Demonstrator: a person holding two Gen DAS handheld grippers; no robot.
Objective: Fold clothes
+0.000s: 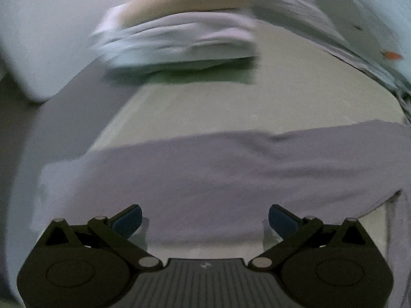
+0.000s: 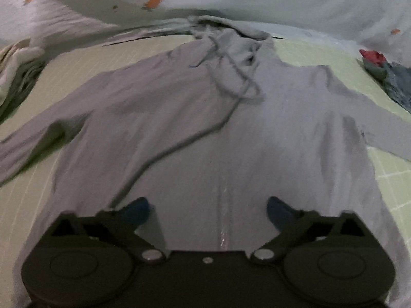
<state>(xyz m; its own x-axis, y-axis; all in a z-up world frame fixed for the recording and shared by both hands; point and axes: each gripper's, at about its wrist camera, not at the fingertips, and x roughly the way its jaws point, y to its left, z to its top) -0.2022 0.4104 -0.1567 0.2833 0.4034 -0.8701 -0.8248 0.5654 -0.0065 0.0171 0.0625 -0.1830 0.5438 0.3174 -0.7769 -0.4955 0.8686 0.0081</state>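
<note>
A grey zip hoodie lies flat and face up on a pale green gridded mat, hood at the far end, sleeves spread to both sides, drawstrings trailing over the chest. My right gripper is open and empty, low over the hoodie's lower front by the zip. In the left wrist view a grey sleeve lies across the mat. My left gripper is open and empty just above that sleeve's near edge.
A stack of folded clothes, blurred, sits at the far side of the mat in the left wrist view. A white bedsheet with orange prints lies behind. Crumpled clothes lie at far right and far left.
</note>
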